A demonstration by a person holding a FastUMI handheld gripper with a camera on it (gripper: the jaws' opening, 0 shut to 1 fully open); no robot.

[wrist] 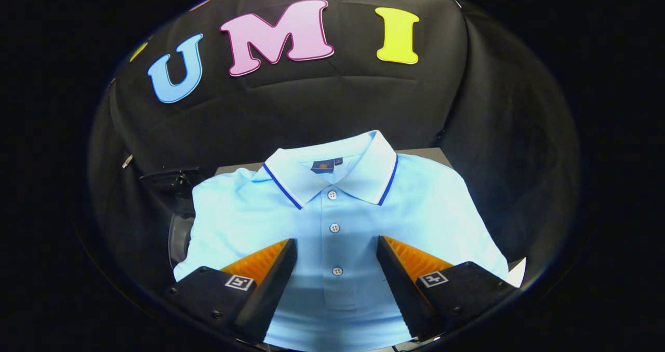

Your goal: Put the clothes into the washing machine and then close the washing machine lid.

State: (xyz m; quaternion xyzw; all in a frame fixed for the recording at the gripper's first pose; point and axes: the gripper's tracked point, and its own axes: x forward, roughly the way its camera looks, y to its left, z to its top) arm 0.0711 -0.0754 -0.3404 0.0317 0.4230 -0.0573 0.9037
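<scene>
Staged recording booth, not real home: black cloth wall (322, 103) drapes round whole scene, creased and sagging. Light-blue short-sleeved polo shirt with navy-trimmed collar (337, 212) lies spread flat on dark tabletop (421, 152), lit bright like display piece. Gripper (336, 256) hangs over shirt, fingers spread wide, gripping nothing. Dark rounded machine part (179, 227) peeks beside shirt; identity unclear.

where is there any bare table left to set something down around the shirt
Little bare room: the light blue polo shirt covers most of the dark table. One narrow strip shows behind its collar, toward the black cloth wall. The open gripper hangs over the button placket, touching nothing.
</scene>
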